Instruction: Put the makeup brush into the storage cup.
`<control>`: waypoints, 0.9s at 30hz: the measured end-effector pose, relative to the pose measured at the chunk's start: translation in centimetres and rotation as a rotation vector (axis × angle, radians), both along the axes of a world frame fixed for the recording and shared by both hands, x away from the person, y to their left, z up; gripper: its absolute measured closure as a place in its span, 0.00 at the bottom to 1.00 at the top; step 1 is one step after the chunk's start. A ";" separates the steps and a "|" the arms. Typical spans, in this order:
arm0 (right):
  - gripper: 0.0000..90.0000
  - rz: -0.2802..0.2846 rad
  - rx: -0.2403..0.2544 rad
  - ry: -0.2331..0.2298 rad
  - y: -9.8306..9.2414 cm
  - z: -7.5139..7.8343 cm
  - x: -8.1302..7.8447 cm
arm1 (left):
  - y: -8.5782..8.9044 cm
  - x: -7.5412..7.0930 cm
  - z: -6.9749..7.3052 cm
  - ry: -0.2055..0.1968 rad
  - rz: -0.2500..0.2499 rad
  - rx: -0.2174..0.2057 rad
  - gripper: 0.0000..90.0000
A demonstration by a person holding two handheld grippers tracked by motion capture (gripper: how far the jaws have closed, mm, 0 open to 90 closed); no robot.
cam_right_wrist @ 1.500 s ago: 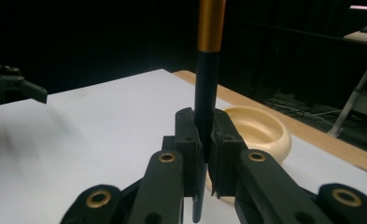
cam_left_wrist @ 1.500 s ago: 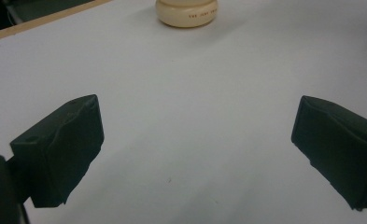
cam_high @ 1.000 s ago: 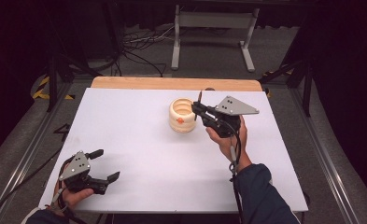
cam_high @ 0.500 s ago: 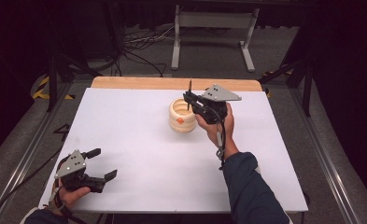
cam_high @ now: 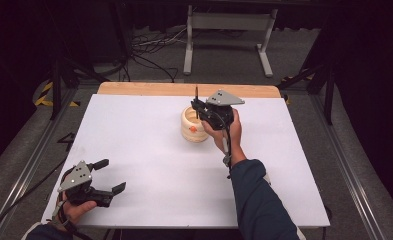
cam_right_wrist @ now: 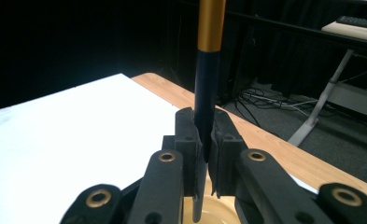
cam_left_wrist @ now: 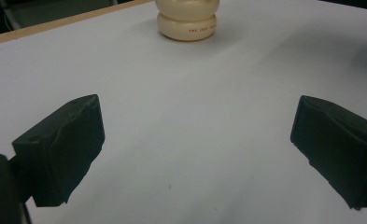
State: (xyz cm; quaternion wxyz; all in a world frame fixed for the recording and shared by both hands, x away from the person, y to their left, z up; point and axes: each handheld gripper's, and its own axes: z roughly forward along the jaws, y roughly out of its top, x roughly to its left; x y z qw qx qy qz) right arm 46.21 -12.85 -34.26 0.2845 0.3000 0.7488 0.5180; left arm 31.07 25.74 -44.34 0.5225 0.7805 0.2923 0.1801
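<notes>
One table (cam_high: 149,150) with a white top carries one cream pot (cam_high: 194,125) — a squat, ribbed holder standing upright, nearer the far wooden edge than the near one. In the left gripper view the same pot (cam_left_wrist: 187,21) sits at the top of the frame, with a line of small print on its lower band, too small to read.

Two grippers are in hand. The right gripper (cam_high: 198,106) hangs just over the pot's right rim, and its two jaws are clamped on one pen (cam_high: 196,95), which stands upright with its upper end above the gripper. In the right gripper view the pen (cam_right_wrist: 207,79) is dark with a gold band higher up; it runs down between the pressed pads, and its lower tip points into the pot's tan inside (cam_right_wrist: 214,217), seen right under the jaws. Whether the tip touches the pot's floor cannot be told.

The left gripper (cam_high: 109,177) rests at the near left corner of the table, well apart from the pot — its two jaws spread wide with nothing between them. In its own view both black pads (cam_left_wrist: 64,149) stand far apart over bare white table.

One grey three-cornered plate tops each gripper, two in all.
</notes>
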 end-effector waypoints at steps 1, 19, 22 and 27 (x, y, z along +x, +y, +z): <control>0.94 -0.001 -0.002 0.002 0.1 -0.1 0.1 | 0.0 0.1 0.0 -0.002 -0.002 0.007 0.04; 0.93 -0.027 -0.032 0.046 0.4 -1.8 1.1 | -0.2 -0.1 0.1 0.010 -0.029 0.002 0.05; 0.93 -0.027 -0.039 0.049 0.5 -1.9 1.1 | -0.2 -0.1 0.2 0.007 -0.027 -0.003 0.05; 0.93 -0.023 -0.042 0.051 0.5 -2.1 1.2 | -0.2 -0.1 0.2 0.004 -0.034 -0.002 0.05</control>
